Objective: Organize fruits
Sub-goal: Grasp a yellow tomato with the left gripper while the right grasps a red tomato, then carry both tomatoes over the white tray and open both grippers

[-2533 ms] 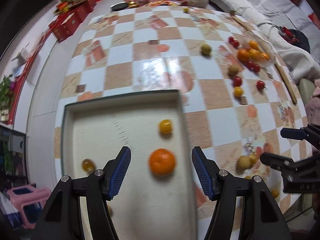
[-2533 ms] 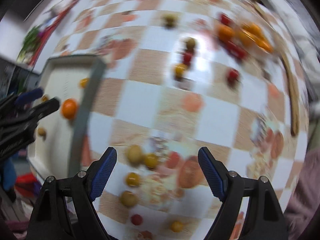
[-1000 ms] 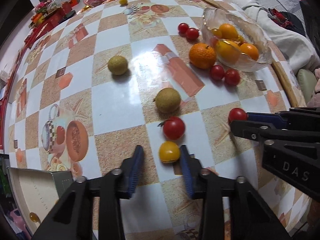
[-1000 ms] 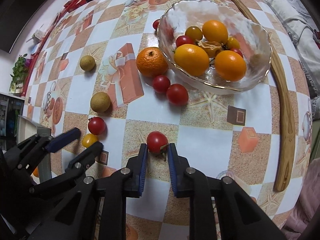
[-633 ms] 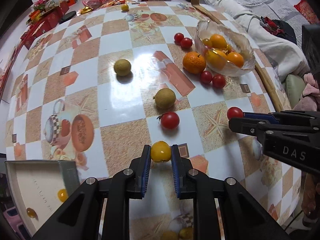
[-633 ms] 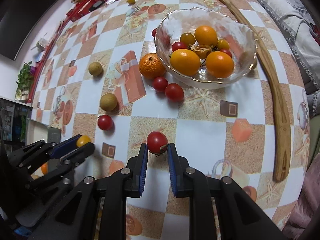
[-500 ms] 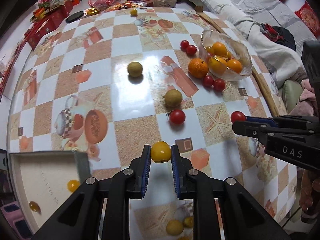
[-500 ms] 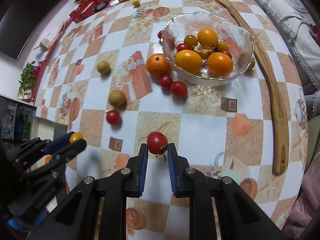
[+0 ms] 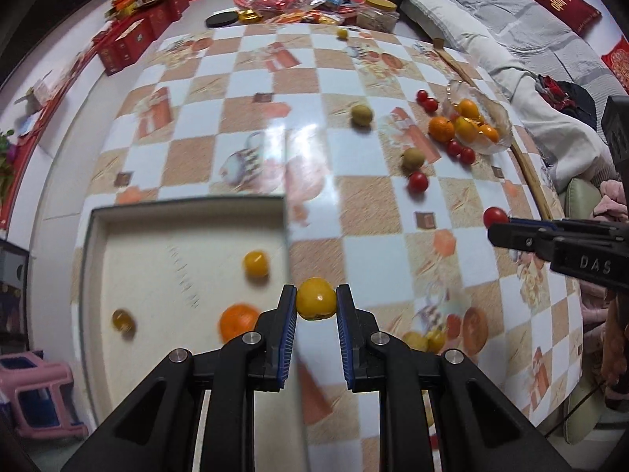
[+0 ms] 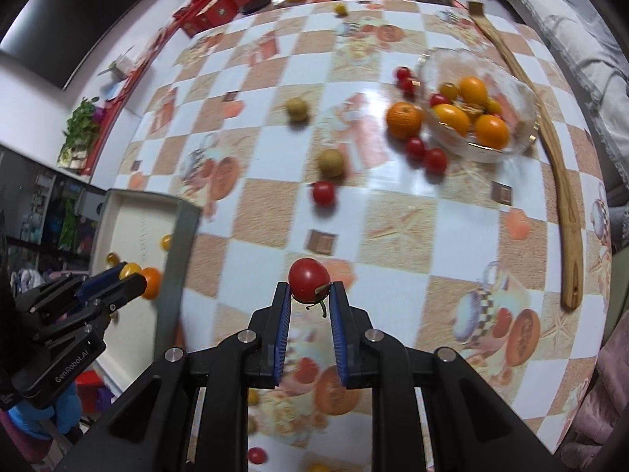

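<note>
My left gripper [image 9: 315, 303] is shut on a yellow tomato [image 9: 316, 298], held above the right wall of the cream tray [image 9: 184, 212]. The tray holds an orange [image 9: 238, 321], a small yellow fruit [image 9: 256, 264] and a brownish fruit [image 9: 123, 319]. My right gripper [image 10: 309, 289] is shut on a red tomato [image 10: 308, 278], held above the table. The left gripper also shows in the right wrist view [image 10: 127, 275], over the tray [image 10: 129, 196]. The right gripper shows in the left wrist view [image 9: 499, 222].
A glass bowl [image 10: 519, 86] of oranges and small fruit stands at the back right, beside a wooden stick [image 10: 558, 165]. Loose tomatoes [image 10: 323, 192], an orange [image 10: 403, 119] and brown round fruits [image 10: 331, 163] lie on the checkered table [image 10: 405, 216]. More fruit lies near the front edge [image 9: 416, 340].
Both grippers have lifted and pulled back toward the tray side with their fruit. The left gripper now holds the yellow tomato at the tray's right wall.
</note>
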`<state>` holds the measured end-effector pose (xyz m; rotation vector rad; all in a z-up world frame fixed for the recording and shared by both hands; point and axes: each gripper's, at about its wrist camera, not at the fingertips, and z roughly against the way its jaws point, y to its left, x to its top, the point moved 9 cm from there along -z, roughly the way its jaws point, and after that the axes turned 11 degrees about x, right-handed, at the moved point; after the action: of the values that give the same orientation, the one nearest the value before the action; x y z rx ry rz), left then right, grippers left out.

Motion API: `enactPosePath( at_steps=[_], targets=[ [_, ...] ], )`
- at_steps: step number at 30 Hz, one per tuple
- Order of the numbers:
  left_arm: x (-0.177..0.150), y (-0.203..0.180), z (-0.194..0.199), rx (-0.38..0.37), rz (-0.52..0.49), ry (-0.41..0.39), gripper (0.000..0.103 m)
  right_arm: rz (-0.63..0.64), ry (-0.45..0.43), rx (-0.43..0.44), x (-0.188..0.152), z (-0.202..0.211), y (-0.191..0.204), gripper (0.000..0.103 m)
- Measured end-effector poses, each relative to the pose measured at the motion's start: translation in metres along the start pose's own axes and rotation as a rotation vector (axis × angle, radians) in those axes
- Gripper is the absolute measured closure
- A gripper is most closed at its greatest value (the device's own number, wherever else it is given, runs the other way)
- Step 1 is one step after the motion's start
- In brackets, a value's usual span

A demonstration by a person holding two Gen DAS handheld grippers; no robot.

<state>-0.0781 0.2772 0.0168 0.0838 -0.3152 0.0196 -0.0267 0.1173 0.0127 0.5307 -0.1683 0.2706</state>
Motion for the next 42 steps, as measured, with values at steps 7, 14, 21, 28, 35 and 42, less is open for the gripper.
enactPosePath(
  at_steps=[7,14,21,28,35,42],
  targets=[
    [-0.045,0.053,0.008,0.038,0.102,0.044,0.082,0.081,0.049,0.036,-0.008,-0.018,0.057,0.081],
    [-0.093,0.099,0.006,0.103,0.148,0.083,0.082,0.178,0.126,0.080,-0.022,-0.050,0.121,0.081],
    [-0.129,0.145,-0.009,0.161,0.237,0.137,0.082,0.237,0.213,0.113,-0.041,-0.087,0.166,0.081],
    [-0.152,0.164,-0.028,0.190,0.262,0.182,0.082,0.277,0.309,0.088,-0.064,-0.130,0.186,0.081],
    [-0.158,0.169,-0.041,0.204,0.256,0.204,0.082,0.322,0.365,-0.016,-0.071,-0.155,0.185,0.081],
    [-0.157,0.164,-0.043,0.234,0.213,0.199,0.081,0.332,0.414,-0.044,-0.077,-0.170,0.187,0.078]
  ],
)
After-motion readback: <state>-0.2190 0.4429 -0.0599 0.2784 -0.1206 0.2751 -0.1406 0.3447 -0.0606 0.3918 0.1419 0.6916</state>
